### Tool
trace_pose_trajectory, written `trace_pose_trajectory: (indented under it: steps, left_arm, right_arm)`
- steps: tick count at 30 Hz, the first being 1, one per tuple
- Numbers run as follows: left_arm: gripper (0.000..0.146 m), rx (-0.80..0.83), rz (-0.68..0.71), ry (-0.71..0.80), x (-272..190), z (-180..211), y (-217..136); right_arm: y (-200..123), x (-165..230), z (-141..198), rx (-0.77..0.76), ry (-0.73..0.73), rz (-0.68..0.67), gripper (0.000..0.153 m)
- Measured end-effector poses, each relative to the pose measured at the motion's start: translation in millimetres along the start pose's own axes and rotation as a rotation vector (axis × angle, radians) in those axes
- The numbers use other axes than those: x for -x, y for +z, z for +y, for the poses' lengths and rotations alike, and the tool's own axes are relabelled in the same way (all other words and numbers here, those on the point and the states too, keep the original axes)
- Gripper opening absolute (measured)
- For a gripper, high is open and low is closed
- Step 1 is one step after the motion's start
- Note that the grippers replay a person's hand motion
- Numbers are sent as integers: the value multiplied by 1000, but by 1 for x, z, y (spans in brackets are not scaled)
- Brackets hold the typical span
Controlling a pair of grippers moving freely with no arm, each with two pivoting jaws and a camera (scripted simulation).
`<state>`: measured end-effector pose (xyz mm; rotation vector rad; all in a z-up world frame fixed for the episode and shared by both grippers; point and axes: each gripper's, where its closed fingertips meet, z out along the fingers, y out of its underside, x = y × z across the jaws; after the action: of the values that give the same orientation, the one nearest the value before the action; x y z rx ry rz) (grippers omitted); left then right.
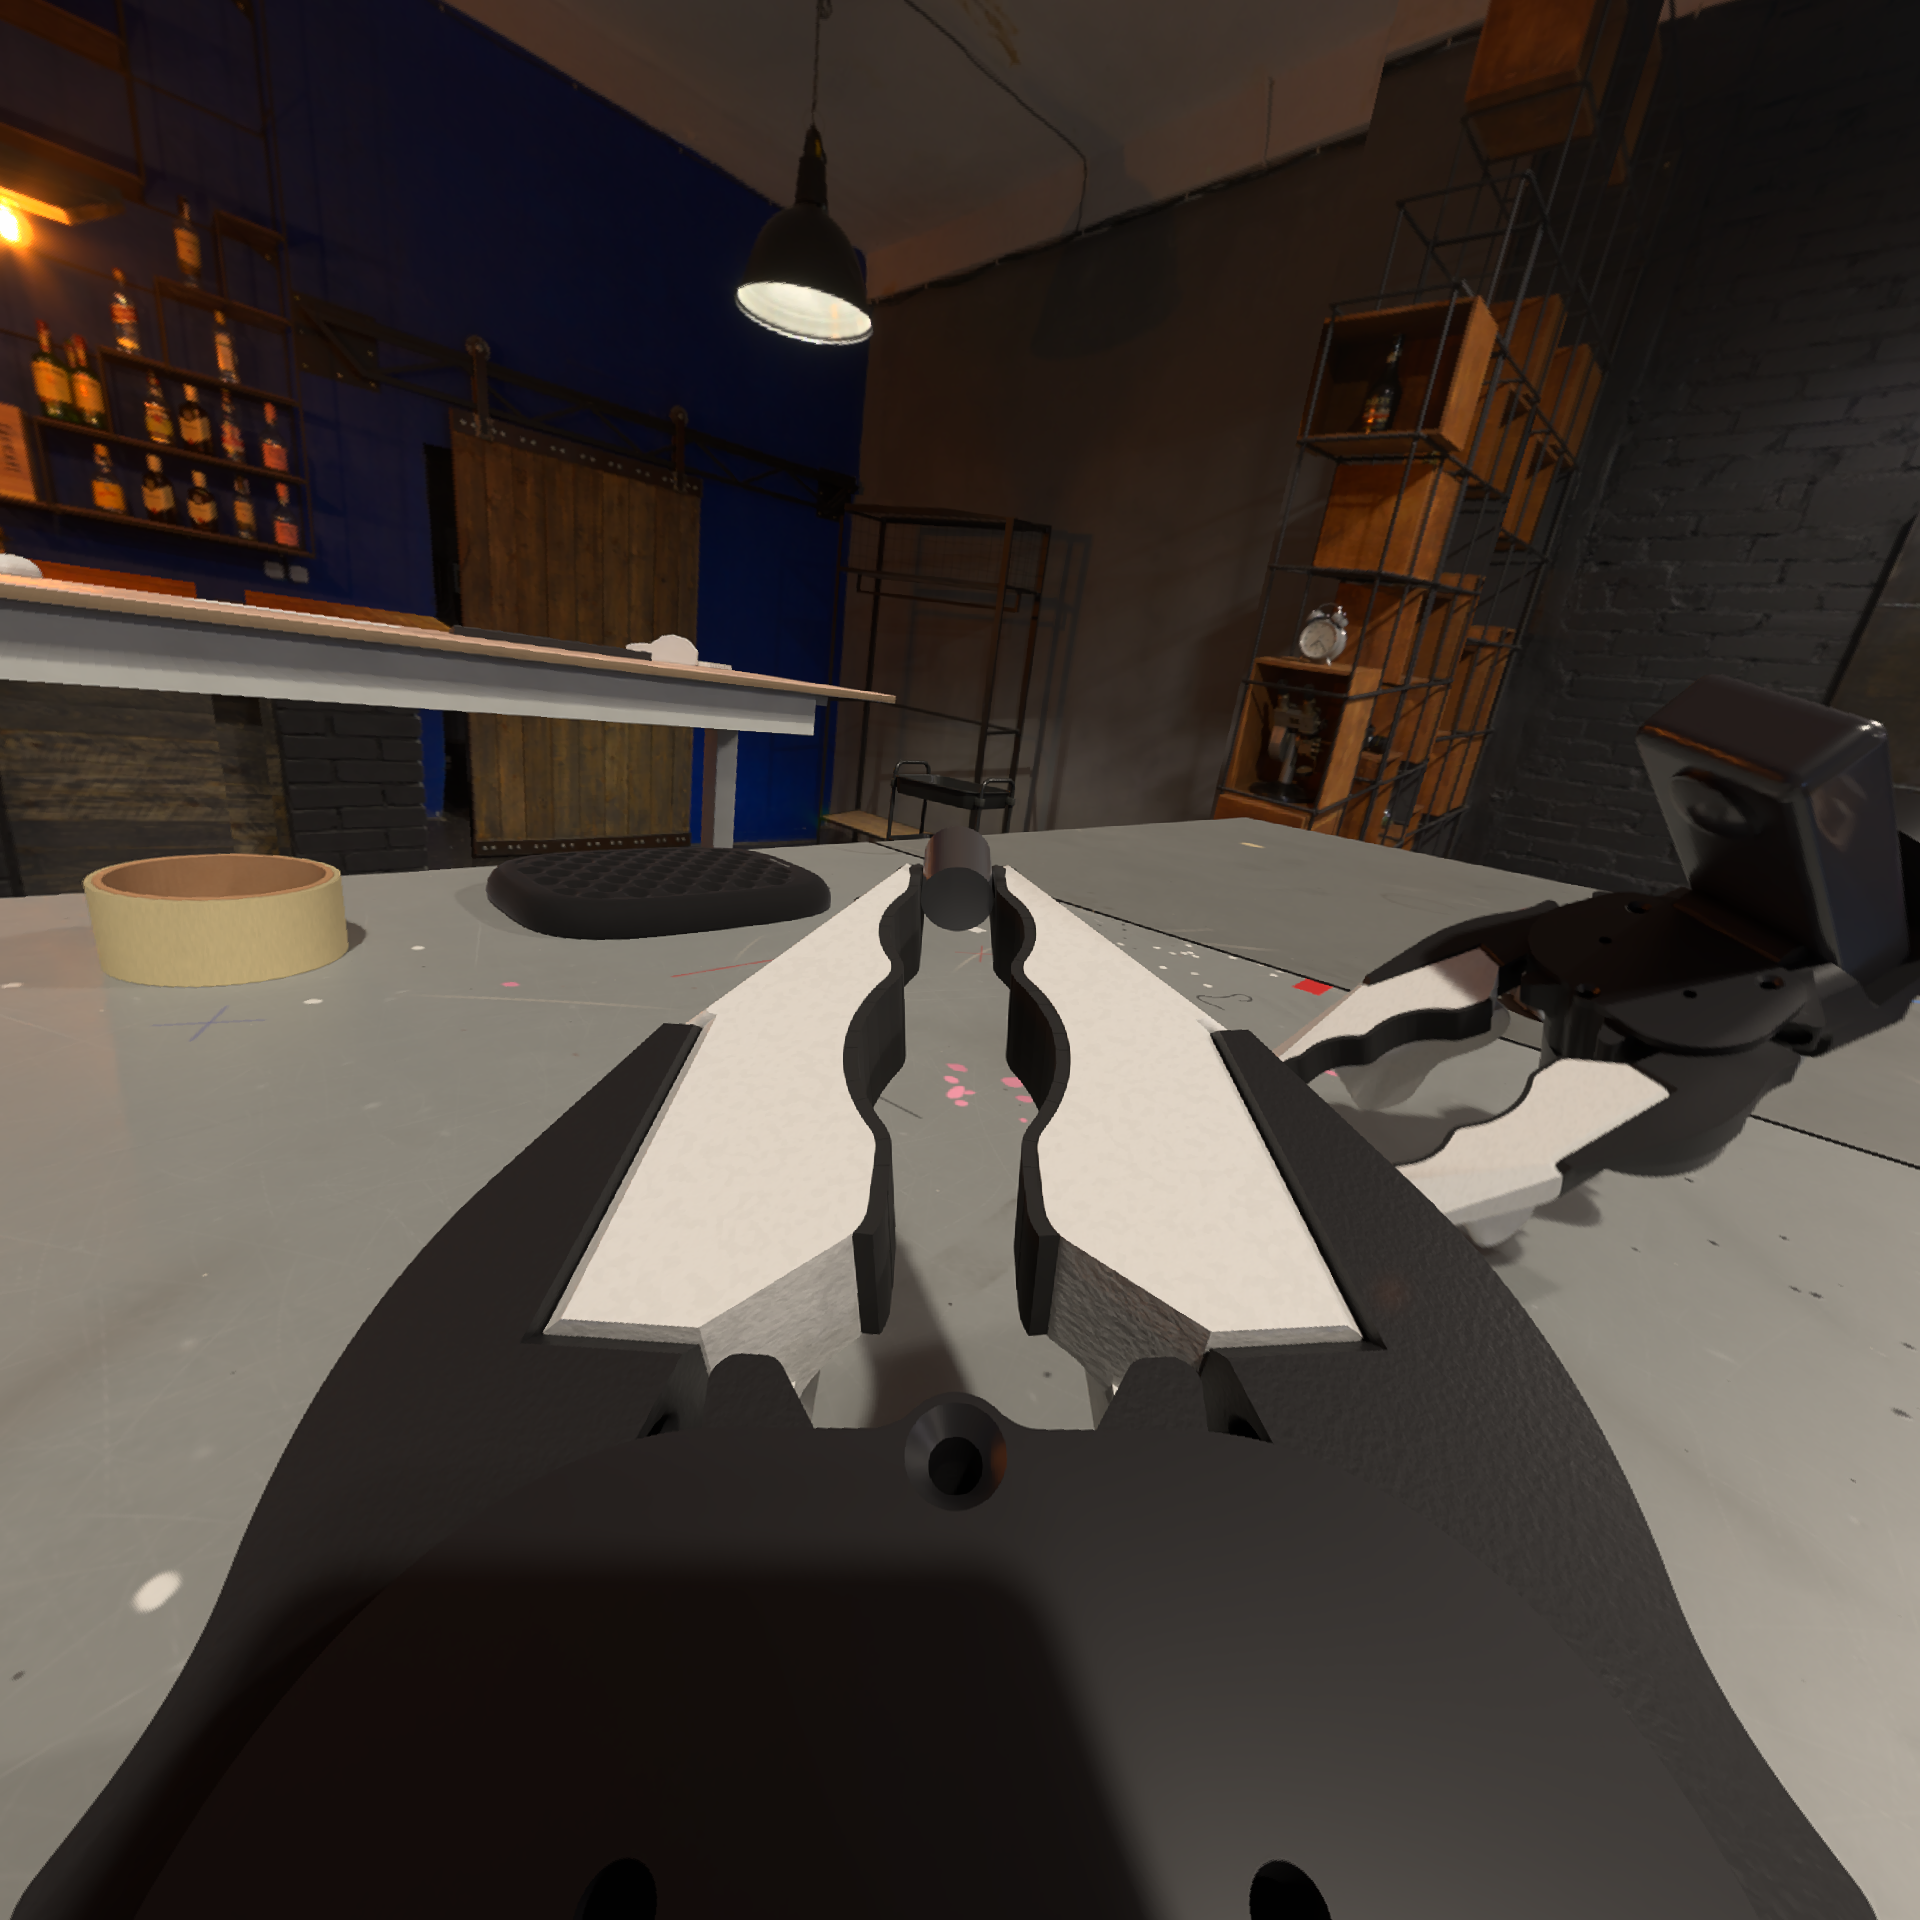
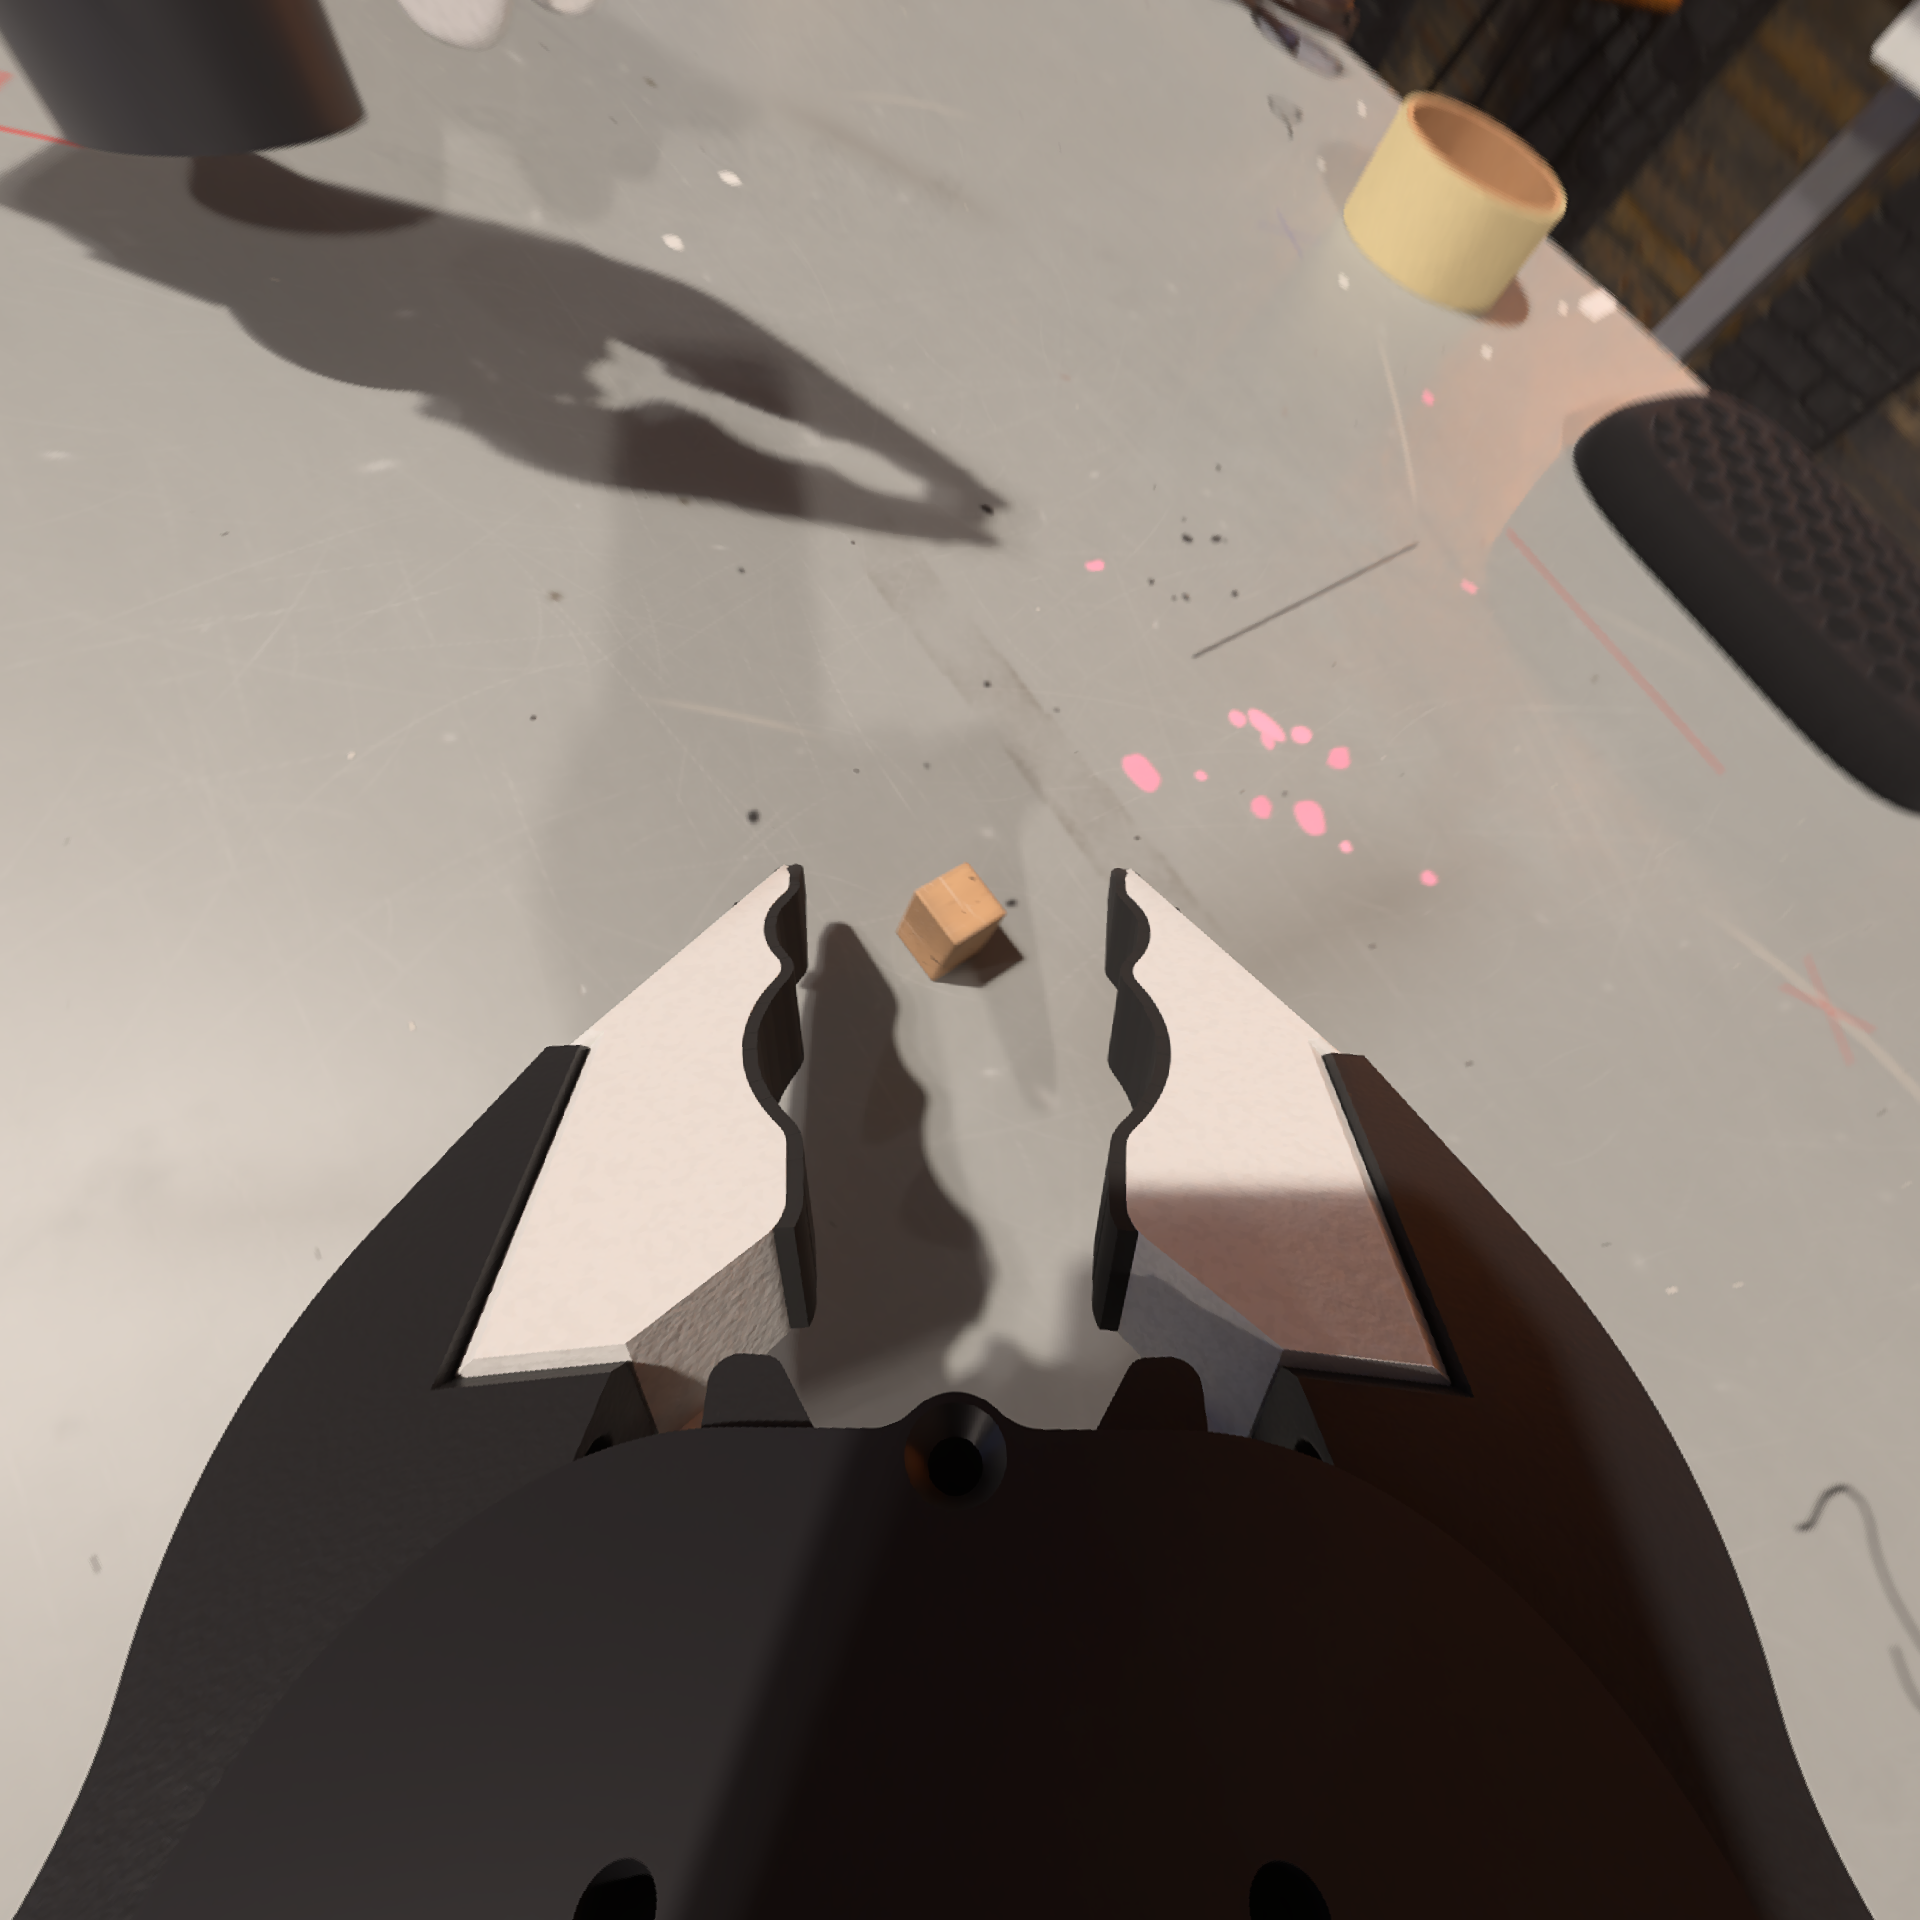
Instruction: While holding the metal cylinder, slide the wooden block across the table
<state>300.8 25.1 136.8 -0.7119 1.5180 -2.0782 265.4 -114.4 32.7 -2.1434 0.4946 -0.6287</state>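
The left gripper [image 1: 956,896] pinches the metal cylinder [image 1: 957,881] at its very fingertips, seemingly clear of the table [image 1: 312,1195]; a jolt could drop it. The right gripper [image 2: 956,896], jaws wide and empty, brackets the wooden block [image 2: 951,920], which might pivot aside if nudged off-centre

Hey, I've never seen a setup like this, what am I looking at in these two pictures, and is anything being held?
Each picture comes from a camera mounted on one two-fingered gripper, looking out along its fingers. In the left wrist view, the left gripper is shut on a dark metal cylinder at its fingertips; the other gripper shows at the right. In the right wrist view, the right gripper is open, looking down at a small wooden block on the grey table, holding nothing. A tape roll and a black pad also lie there.
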Motion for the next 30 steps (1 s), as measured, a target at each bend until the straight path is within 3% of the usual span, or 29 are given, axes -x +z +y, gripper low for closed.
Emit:
trace_pose_trajectory:
  steps: [2, 7, 10, 15, 20, 30]
  left_arm:
    - [12, -1, 1, -7, 1, 0, 0]
    - [12, -6, 2, -13, 1, -1, -1]
    - [12, -19, -2, -4, 1, -2, -2]
    - [12, -31, -4, -5, 1, -4, -3]
    - [12, -42, -7, -37, 4, -5, -4]
    - [12, -84, 9, -206, 15, -8, -8]
  right_arm:
    - [-10, -4, -2, -41, -36, -39, 54]
    - [-23, 11, 1, -113, -175, -433, 49]
    - [-28, 9, -10, -179, -273, -564, 42]
    - [-18, -2, -12, -147, -353, -642, 37]
    - [-5, 6, 3, -45, -233, -743, 49]
    - [5, 10, 13, -6, -235, -709, 49]
